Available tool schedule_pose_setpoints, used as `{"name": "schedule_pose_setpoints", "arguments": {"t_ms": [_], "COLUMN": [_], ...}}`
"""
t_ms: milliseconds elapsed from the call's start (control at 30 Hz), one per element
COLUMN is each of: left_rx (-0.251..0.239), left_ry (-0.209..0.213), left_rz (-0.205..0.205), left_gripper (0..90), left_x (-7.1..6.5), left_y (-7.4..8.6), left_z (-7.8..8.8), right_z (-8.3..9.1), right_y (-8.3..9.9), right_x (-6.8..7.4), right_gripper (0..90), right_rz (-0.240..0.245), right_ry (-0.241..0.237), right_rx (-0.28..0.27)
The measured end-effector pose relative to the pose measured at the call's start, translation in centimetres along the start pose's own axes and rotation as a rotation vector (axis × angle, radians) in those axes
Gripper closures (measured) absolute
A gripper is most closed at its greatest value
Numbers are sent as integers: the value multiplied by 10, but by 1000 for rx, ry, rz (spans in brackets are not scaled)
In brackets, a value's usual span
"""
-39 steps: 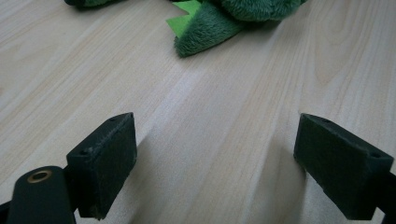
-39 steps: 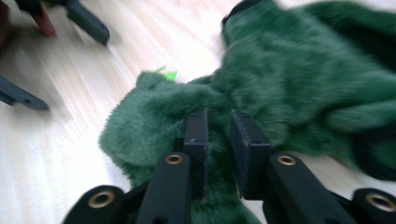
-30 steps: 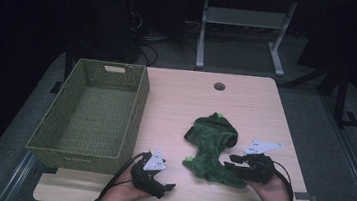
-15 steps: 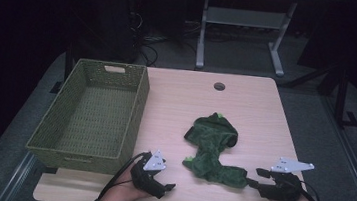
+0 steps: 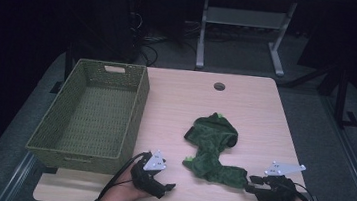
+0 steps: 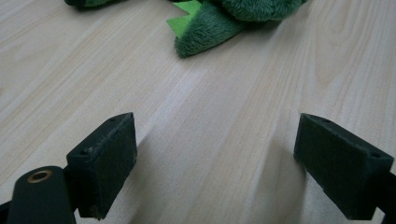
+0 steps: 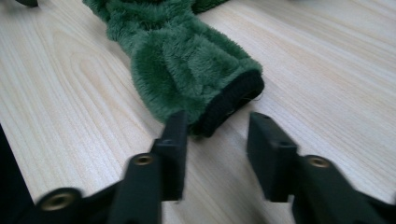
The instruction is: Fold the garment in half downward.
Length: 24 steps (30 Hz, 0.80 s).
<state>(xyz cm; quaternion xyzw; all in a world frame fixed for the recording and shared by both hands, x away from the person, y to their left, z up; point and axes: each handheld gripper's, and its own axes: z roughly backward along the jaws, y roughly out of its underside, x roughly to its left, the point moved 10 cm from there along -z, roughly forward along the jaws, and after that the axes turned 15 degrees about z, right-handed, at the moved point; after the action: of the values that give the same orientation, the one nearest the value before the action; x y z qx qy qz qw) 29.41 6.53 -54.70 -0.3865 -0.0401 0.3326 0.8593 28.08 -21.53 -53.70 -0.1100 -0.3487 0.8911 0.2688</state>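
Right gripper (image 5: pixel 250 182) lines up on the cuff of the green plush garment (image 5: pixel 212 147), jaws just closing but not yet pinching it.

Left gripper (image 5: pixel 170 186) rests released, jaws wide over bare table (image 5: pixel 177 95). The garment lies mid-table, right of the basket. Risk — one jaw already touches the black cuff (image 7: pixel 231 102), so it may nudge the cuff aside or catch only fringe. Farther left, the woven basket (image 5: pixel 138 106) stands empty.

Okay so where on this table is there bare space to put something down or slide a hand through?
Bare wood runs along the far edge around the cable hole, down the strip between the wicker basket and the green plush garment, and right of the garment. The near edge is crowded: left gripper, garment cuff, right gripper.
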Motion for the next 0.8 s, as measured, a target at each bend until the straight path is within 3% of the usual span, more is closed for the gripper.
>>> {"name": "schedule_pose_setpoints", "arguments": {"t_ms": [100,167,300,500,800], "left_rx": [0,0,0,0,0], "left_ry": [0,0,-1,1,1], "left_rz": [0,0,0,3,2], "left_gripper": [124,124,124,124,124], "left_x": [0,0,0,0,0], "left_y": [0,0,0,0,0], "left_z": [0,0,0,0,0], "right_z": [-2,-3,1,12,28], "right_y": [-1,-1,-2,2,-13], "right_x": [2,2,-3,-23,-29], "right_gripper": [781,822,840,845,847], "right_rz": [7,16,10,-28,1], "right_ry": [-12,-12,5,67,87], "right_rx": [7,10,9,4,-59]}}
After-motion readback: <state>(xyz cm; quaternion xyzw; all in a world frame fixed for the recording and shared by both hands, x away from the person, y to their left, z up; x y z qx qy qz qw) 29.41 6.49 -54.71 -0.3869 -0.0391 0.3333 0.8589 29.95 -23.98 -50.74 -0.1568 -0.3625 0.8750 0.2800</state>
